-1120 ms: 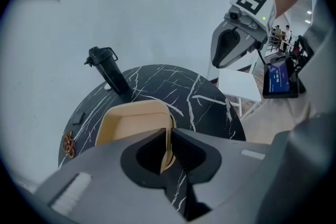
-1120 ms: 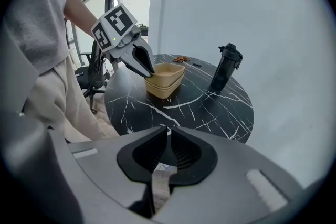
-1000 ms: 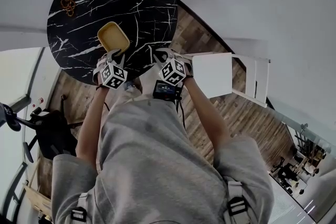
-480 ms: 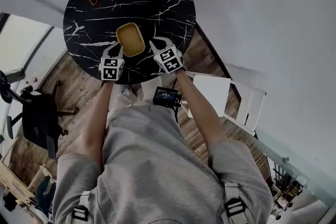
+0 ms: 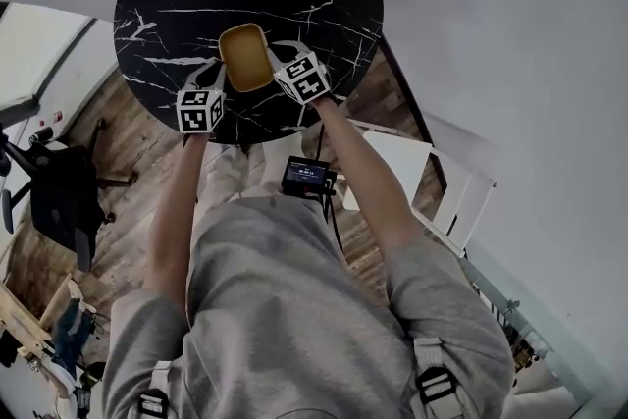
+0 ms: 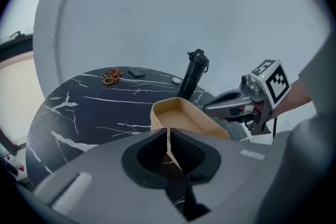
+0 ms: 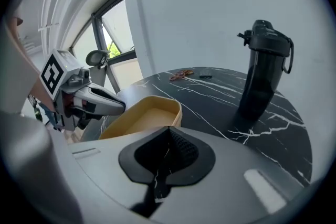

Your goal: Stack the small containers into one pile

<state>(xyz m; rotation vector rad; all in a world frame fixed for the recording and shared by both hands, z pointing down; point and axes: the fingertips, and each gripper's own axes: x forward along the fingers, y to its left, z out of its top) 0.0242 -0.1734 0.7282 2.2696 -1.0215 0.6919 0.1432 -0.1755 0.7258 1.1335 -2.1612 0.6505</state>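
The round black counter (image 5: 314, 15) carries everything. A dark bottle (image 7: 265, 68) stands on it well beyond my work, out of the way. The yellow container (image 5: 245, 57) is at the counter's near side, between my two grippers. My left gripper (image 6: 168, 132) has just been closing and now its jaws pinch the container's thin wall, which I judge is to steady or lift it. My right gripper (image 7: 169, 131) has its jaws pressed together just beside the other wall, with nothing visible between them.

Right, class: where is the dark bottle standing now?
In the right gripper view the dark bottle stands upright at the picture's right on the black marble table, beyond the yellow container.
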